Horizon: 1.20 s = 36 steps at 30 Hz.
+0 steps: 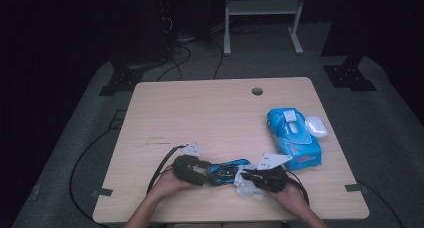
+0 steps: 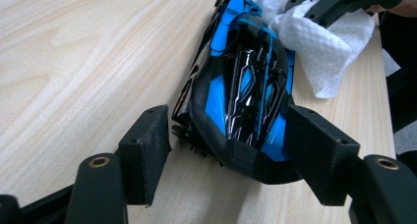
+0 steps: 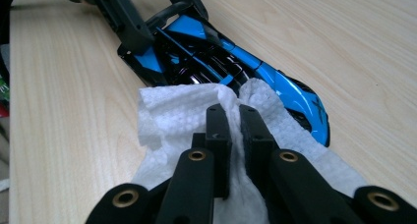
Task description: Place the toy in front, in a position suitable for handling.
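A blue and black toy car lies near the table's front edge, between my two grippers. My left gripper is at its left end; in the left gripper view its pads press both sides of the car's tail. My right gripper is shut on a white paper tissue. In the right gripper view the tissue is pinched between the jaws and rests against the car's near end.
A blue pack of wipes with a white lid lies at the right of the wooden table. A cable hole is near the far edge. Cables trail off the front left corner.
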Available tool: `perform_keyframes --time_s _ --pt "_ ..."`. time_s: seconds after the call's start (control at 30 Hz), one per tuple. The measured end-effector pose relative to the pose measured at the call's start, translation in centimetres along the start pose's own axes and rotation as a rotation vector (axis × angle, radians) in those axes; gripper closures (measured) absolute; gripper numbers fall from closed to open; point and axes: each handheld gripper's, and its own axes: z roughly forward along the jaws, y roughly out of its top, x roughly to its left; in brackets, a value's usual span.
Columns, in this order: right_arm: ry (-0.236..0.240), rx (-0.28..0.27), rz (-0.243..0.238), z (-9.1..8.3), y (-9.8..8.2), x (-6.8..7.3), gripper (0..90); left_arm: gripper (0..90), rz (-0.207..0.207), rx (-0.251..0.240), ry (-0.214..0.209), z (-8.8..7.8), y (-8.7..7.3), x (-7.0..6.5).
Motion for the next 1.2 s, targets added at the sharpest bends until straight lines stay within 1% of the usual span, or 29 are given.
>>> perform_keyframes --time_s 0.13,0.2,0.37,0.47,0.5,0.53,0.6,0.63,0.7,0.73,0.77,0.9,0.97,1.0,1.03,1.1,1.13,1.2 --pt "-0.002 -0.018 -0.022 -0.3 -0.4 0.4 83.9 31.8 0.002 0.006 -0.023 0.1 0.0 -0.1" --pt "0.002 -0.022 -0.035 -0.4 -0.6 0.5 84.0 31.4 -0.001 0.009 -0.041 0.3 0.0 -0.1" --pt "0.021 -0.023 -0.04 -0.7 -0.8 0.8 84.1 31.3 0.002 0.021 -0.076 0.6 0.0 -0.2" --pt "0.035 -0.017 -0.043 -0.9 -0.9 0.9 84.1 31.6 0.02 0.038 -0.096 1.1 0.0 -0.5" --pt "0.041 -0.018 -0.046 -1.0 -1.0 1.0 84.1 32.2 0.033 0.042 -0.102 1.2 0.1 -0.6" --pt "0.047 -0.019 -0.045 -1.0 -1.2 1.1 84.1 34.2 0.053 0.048 -0.106 1.2 0.1 -0.8" --pt "0.056 -0.008 -0.042 -1.2 -1.3 1.2 84.1 39.7 0.078 0.046 -0.11 1.3 0.2 -1.1" --pt "0.057 -0.007 -0.039 -1.2 -1.3 1.2 84.0 43.1 0.09 0.037 -0.105 1.3 0.2 -1.4" --pt "0.063 -0.001 -0.034 -1.2 -1.2 1.1 84.0 44.4 0.113 0.044 -0.094 1.3 0.3 -1.5" --pt "0.067 0.002 -0.03 -1.2 -1.2 1.1 84.0 45.8 0.115 0.033 -0.092 1.2 0.3 -1.5" --pt "0.07 0.007 -0.03 -1.2 -1.2 1.1 84.0 49.3 0.125 0.031 -0.094 1.1 0.3 -1.5" --pt "0.067 0.018 -0.023 -1.3 -1.0 0.9 84.0 50.7 0.158 0.019 -0.077 1.0 0.2 -1.7" --pt "0.057 0.015 -0.018 -1.3 -0.9 0.8 84.0 51.1 0.193 0.011 -0.05 0.9 0.2 -1.9" --pt "0.053 0.011 -0.013 -1.3 -0.8 0.7 84.0 51.5 0.202 0.004 -0.043 0.9 0.2 -2.0" --pt "0.046 0.008 -0.011 -1.3 -0.8 0.7 84.0 52.0 0.223 0.003 -0.031 0.9 0.3 -2.1" --pt "0.027 0.0 -0.008 -1.4 -0.6 0.6 84.0 54.2 0.28 0.005 0.019 0.9 0.3 -2.5" --pt "0.02 -0.006 -0.001 -1.4 -0.5 0.4 84.0 55.2 0.302 0.002 0.037 1.0 0.3 -2.6" --pt "0.018 -0.025 0.019 -1.5 -0.3 0.1 84.0 56.1 0.333 -0.01 0.078 1.0 0.3 -2.8"
